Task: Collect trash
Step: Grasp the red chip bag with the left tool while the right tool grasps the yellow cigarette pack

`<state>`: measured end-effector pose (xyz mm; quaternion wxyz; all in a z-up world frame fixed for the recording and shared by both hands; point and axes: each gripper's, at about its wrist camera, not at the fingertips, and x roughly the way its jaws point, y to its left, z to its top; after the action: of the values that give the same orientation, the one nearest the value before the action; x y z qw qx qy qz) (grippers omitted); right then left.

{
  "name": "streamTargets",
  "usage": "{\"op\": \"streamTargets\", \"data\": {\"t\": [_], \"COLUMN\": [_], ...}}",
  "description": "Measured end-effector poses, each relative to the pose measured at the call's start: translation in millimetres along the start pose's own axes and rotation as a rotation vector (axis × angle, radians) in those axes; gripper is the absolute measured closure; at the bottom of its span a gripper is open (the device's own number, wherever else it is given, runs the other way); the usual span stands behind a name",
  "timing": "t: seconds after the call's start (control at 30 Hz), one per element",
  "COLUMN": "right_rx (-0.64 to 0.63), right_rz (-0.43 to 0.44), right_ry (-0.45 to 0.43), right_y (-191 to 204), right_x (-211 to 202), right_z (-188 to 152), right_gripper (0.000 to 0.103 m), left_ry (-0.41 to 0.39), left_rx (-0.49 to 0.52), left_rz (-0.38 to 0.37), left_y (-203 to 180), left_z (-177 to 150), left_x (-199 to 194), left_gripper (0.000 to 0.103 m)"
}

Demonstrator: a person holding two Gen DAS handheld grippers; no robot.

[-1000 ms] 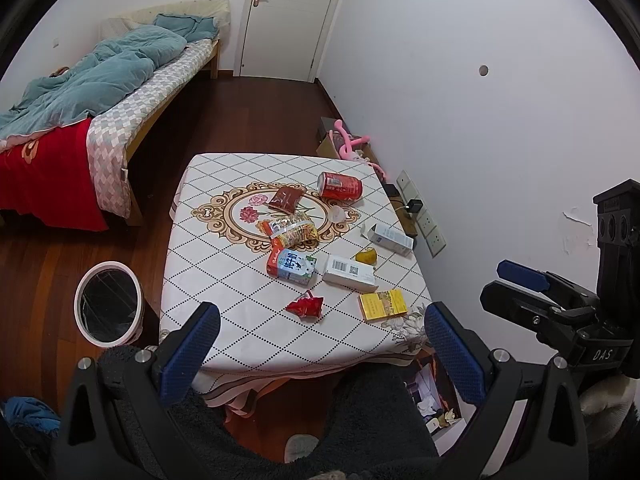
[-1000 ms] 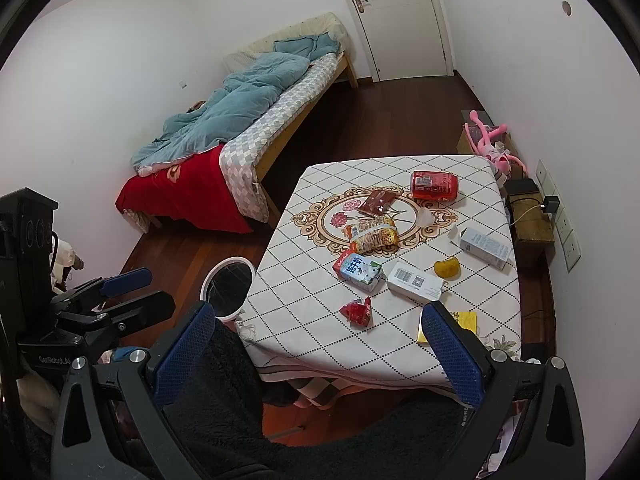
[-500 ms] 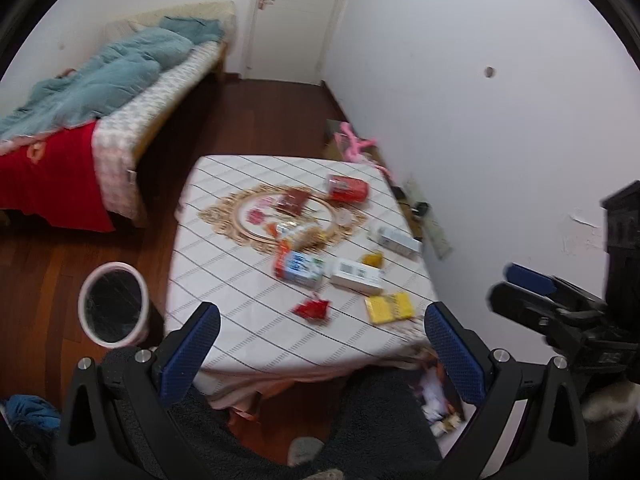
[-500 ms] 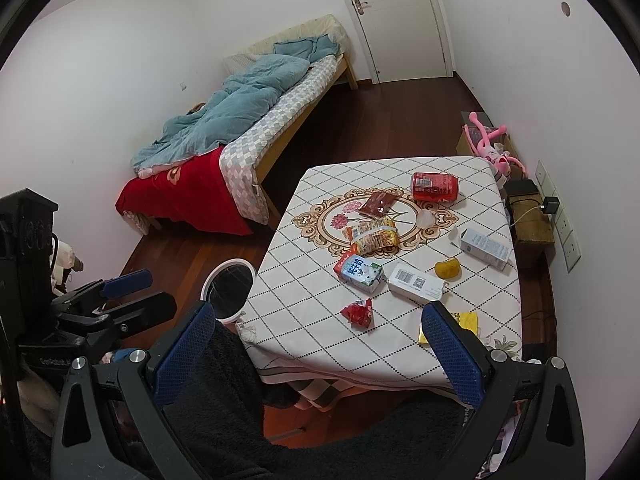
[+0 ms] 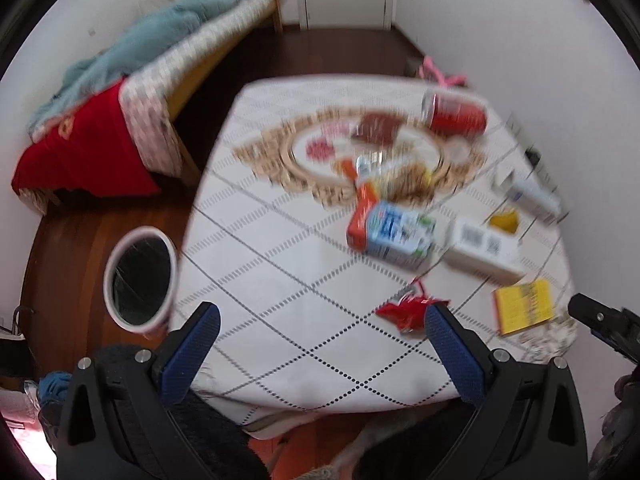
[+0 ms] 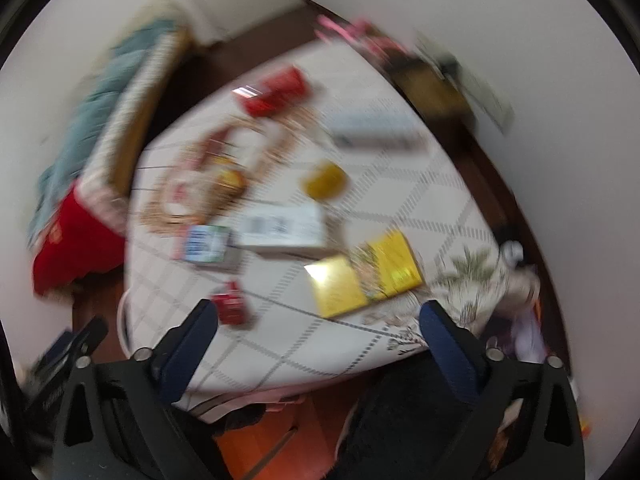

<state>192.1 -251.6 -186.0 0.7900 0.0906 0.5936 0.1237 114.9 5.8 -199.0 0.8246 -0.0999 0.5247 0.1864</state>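
Left wrist only: white bin point(image 5: 138, 280) beside table point(image 5: 280, 264)

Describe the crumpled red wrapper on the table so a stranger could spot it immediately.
Start at the table with the diamond-patterned cloth, then look along the edge nearest the camera. The red wrapper lies there, in front of the blue-and-white carton and left of the flat yellow packet. It is the only small, crumpled, all-red scrap; the red can lies at the far side.
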Motion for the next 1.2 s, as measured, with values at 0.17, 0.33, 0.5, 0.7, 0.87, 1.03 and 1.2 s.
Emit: {"op": "streamTargets", "data": {"t": [0.17, 0.33, 0.5, 0.7, 0.87, 1.03, 1.2], "right_rx": [0.161, 0.277, 0.249, 0.024, -0.092, -0.048, -0.061], "right_rz": [-0.069, -0.116, -0.22, -0.329, -0.297, -0.263, -0.275], "right_ry": [0.06, 0.088, 0.075, 0.096, 0.114, 0.1, 0.089], "right_y": [-39, -49, -23, 4, -15, -44, -44], "right_x": [68, 106, 130, 145, 132, 124, 126], "right_z": [-1, 2, 15, 5, -12, -16, -17], "right_gripper": [0.01, 0.01, 0.007, 0.012, 0.026, 0.029, 0.032], "left_ry": [0.111, 0.165, 0.177, 0.189, 0.212, 0.262, 0.318], "left_rx": [0.011, -0.004, -0.005, 0.021, 0.023, 0.016, 0.05], "left_rz": [0.016, 0.019, 0.02, -0.028, -0.095, -0.153, -0.227], "left_y": [-5, -3, -6, -14, -23, -44, -69], "left_z": [-11, -16, -17, -17, -19, -18, -16], "left_x": [50, 77, 89, 89, 85, 89, 108], "left_gripper": [0.0, 0.0, 0.0, 0.0, 0.0, 0.0, 0.0]}}
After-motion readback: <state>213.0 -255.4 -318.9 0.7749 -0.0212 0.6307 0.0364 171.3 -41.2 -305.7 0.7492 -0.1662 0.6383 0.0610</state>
